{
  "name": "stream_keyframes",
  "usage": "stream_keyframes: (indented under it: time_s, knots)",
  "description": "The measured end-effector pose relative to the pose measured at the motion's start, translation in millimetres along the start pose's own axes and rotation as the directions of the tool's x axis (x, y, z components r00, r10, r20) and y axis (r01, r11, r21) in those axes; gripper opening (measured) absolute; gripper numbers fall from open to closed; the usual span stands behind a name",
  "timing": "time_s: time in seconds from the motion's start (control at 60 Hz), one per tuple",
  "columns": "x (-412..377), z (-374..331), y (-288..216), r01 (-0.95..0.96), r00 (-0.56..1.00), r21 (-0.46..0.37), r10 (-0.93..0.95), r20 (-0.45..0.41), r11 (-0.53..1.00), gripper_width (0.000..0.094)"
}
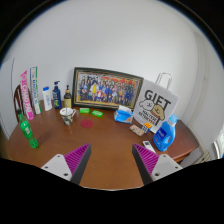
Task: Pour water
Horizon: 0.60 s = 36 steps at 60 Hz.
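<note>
**Desk:** Pink pads (75, 157) lead the frame, one on each finger of your gripper (110, 160). What state is it in?

**Field:** Spread wide and grasping nothing. Bare table (108, 140) shows between the fingers, and nothing stands in the gap.

**Desk:** Where does the task's thing lie from you?

**Field:** By my reading, the cup (68, 114) is the likely target. It stands upright, beyond the fingers and off to your left, well apart from them. A green bottle (27, 133) stands upright nearer you, further left still, close to the table's edge. More bottles (55, 97) line up behind the cup, in front of a framed photo (106, 89).

**Desk:** Which one holds the water?

**Field:** You cannot tell from here. No level shows in any bottle, and the cup's inside is hidden at this angle. I would guess the green bottle is the pourer, but that is only a guess.

**Desk:** And to your right?

**Field:** A white gift bag (154, 105) stands beyond the right finger. A blue jug (167, 133) sits in front of it, just ahead of that finger. Something small and dark (148, 146) lies by the right fingertip, too small to name. Small green and pink pieces (90, 112) lie mid-table, also unclear.

**Desk:** So the move turns on what?

**Field:** A swing left. Both cup and green bottle have upright long axes, so a level, side-on approach would suit them.
</note>
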<state>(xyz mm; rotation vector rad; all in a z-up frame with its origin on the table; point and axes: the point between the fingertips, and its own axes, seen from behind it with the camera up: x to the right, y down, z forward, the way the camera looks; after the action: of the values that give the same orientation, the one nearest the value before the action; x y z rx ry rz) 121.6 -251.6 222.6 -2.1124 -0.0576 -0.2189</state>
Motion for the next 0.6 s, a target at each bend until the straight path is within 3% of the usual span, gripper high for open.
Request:
stream_keyframes:
  time_s: [0.233, 0.6]
  knots:
    - [-71, -16, 18, 0.019, 0.998, -0.021, -0.018, 0.054, 1.0, 0.0856]
    - [-326, -35, 51, -0.045, 0.953, -0.015, 0.048, 0.298, 0.999, 0.0859]
